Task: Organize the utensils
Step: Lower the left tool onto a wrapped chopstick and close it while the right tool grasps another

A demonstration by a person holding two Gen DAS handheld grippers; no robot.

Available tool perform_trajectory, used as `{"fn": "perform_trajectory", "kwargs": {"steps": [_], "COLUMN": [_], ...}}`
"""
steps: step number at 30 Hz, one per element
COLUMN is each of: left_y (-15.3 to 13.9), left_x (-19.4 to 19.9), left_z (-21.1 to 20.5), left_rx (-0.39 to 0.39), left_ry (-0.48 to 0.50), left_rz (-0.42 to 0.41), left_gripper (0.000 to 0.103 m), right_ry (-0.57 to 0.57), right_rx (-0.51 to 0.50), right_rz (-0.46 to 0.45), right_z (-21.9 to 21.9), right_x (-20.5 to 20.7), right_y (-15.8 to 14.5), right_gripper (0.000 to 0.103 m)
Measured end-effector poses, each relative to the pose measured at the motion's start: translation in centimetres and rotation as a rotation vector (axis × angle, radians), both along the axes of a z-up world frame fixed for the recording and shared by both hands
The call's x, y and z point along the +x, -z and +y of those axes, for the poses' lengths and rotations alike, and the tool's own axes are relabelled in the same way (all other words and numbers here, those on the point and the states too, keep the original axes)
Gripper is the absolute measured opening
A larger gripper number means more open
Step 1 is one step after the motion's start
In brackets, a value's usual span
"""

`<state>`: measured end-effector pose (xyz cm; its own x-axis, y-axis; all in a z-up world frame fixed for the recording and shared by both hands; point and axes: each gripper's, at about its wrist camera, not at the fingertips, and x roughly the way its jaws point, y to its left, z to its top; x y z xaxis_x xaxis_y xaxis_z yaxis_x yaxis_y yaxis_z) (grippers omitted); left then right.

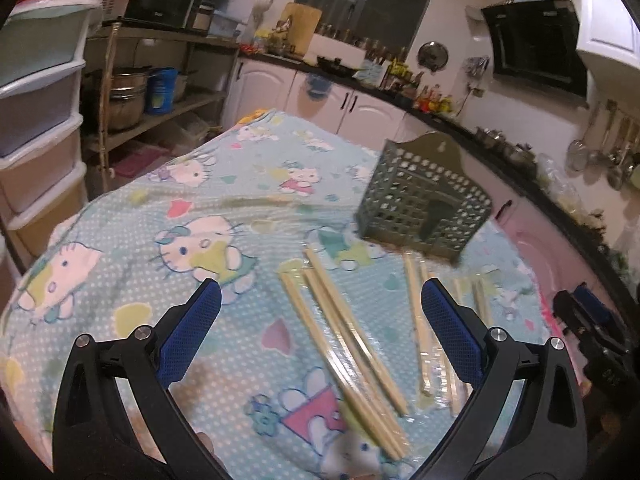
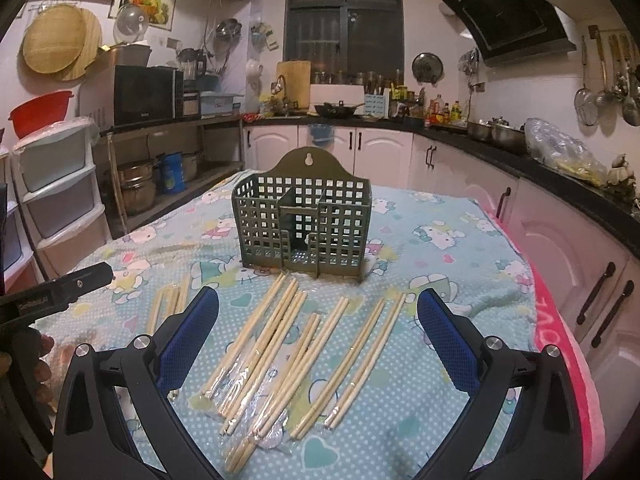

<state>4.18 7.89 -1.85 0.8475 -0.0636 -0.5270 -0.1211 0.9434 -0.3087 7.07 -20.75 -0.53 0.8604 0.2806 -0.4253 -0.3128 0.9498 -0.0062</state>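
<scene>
So nothing's really been sorted yet as far as I can tell. Nearest the cameras, the right tool hangs with its blue pads spread wide apart, empty, and the left tool is spread apart and empty too. Right under them the wooden chopsticks lie loose in pairs on the cartoon-cat cloth over the worktop, some in clear plastic wrap, with a few more off to the left. Just past their far tips stands the green slotted utensil holder, upright, and it looks empty, so every chopstick has yet to go in
</scene>
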Motion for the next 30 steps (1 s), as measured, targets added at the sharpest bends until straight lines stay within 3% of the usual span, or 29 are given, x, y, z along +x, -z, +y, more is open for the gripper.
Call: {"fn": "perform_trajectory", "kwargs": {"steps": [7,11,15,26,30], "left_y": [0.4,0.8,1.3,4.5,5.2], "left_x": [2.3,3.5,4.5,7.4,8.2], "left_z": [0.7,0.9,0.9,1.7,1.8], "left_rx": [0.038,0.046,0.044,-0.07,-0.078], "left_ry": [-0.005,0.004,0.021,0.064,0.069], "left_rz": [0.07,0.102,0.141,0.283,0.309], "left_gripper": [0.089,0.075,0.063,0.025,0.024], "right_ry": [-0.02,-0.014,0.0,-0.004,-0.004], "right_rx": [-0.02,-0.044,-0.072,-0.061,-0.057], "right_rz": [0.052,0.086,0.128,0.271,0.325], "right_z": [0.8,1.0,1.1,0.6,0.3], "right_x": [2.6,4.4,6.5,11.4,12.7], "right_y": [0.4,0.9,1.7,3.8,4.8], "right_gripper": [0.097,0.092,0.081,0.053,0.044]}}
